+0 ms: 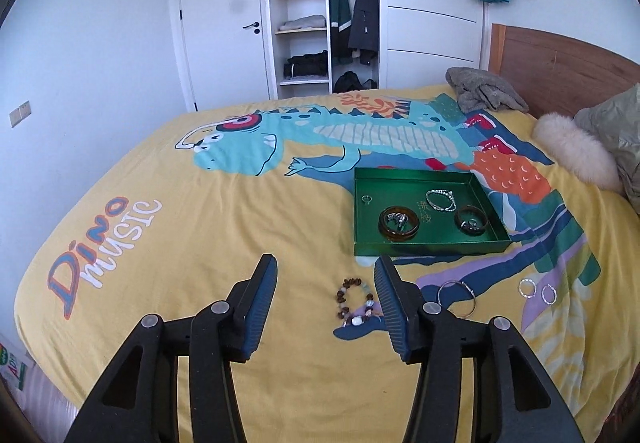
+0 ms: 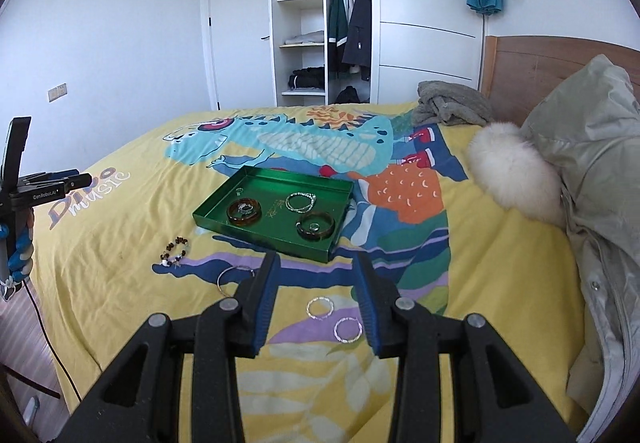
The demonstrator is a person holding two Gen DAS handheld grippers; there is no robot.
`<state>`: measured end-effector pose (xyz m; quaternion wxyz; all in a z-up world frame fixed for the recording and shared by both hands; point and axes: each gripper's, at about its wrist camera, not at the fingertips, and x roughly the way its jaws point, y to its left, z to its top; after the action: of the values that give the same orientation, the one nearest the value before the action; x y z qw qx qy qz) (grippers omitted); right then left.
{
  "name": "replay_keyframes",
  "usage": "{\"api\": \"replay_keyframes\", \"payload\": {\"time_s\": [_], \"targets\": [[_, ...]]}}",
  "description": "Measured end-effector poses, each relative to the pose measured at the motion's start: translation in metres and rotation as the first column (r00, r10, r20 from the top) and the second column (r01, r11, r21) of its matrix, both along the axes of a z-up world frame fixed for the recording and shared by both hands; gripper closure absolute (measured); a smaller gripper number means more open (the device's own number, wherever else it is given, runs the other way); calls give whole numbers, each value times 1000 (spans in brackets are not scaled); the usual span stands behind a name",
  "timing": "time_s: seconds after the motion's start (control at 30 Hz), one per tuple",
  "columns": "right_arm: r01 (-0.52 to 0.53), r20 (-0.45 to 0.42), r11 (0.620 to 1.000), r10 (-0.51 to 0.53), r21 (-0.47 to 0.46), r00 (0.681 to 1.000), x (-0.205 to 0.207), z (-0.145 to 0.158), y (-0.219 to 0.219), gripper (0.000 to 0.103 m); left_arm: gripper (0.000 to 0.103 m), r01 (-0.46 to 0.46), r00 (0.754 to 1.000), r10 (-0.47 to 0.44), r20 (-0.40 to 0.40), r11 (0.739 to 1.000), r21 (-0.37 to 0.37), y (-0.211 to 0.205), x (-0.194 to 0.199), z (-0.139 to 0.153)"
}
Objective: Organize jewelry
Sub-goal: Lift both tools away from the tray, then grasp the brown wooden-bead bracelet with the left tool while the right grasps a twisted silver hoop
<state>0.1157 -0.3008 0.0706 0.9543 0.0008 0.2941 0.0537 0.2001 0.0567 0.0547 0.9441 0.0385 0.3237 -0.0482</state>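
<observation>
A green tray [image 1: 432, 243] [image 2: 208, 218] lies on the yellow bedspread and holds two brown bangles [image 1: 399, 229] [image 2: 245, 212], a silver chain bracelet [image 1: 441, 200] [image 2: 301, 202] and small rings. On the cover in front of it lie a beaded bracelet [image 1: 354, 301] [image 2: 175, 251], a thin silver bangle [image 1: 456, 297] [image 2: 234, 279] and two silver hoops [image 1: 538, 290] [image 2: 334, 319]. My left gripper [image 1: 326, 275] is open above the beaded bracelet. My right gripper [image 2: 316, 271] is open above the two hoops. Both are empty.
A grey cloth [image 1: 484, 89] lies at the bed's far side by the wooden headboard [image 1: 560, 63]. A pale jacket with a fur trim [image 2: 516, 175] lies at the right. An open wardrobe [image 1: 324, 11] and a door stand behind the bed.
</observation>
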Motion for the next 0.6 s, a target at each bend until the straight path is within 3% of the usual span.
{"api": "replay_keyframes", "payload": {"time_s": [0.27,0.6], "targets": [[22,-52,999,-21,26,998,-24,-29,-12,67,52,40,998,-41,-42,999,-16,-3,-12,-34],[-5,-188,998,17,65,982,1,-95,-12,67,53,119,982,-125,-143,992,-48,-23,13,-102]]}}
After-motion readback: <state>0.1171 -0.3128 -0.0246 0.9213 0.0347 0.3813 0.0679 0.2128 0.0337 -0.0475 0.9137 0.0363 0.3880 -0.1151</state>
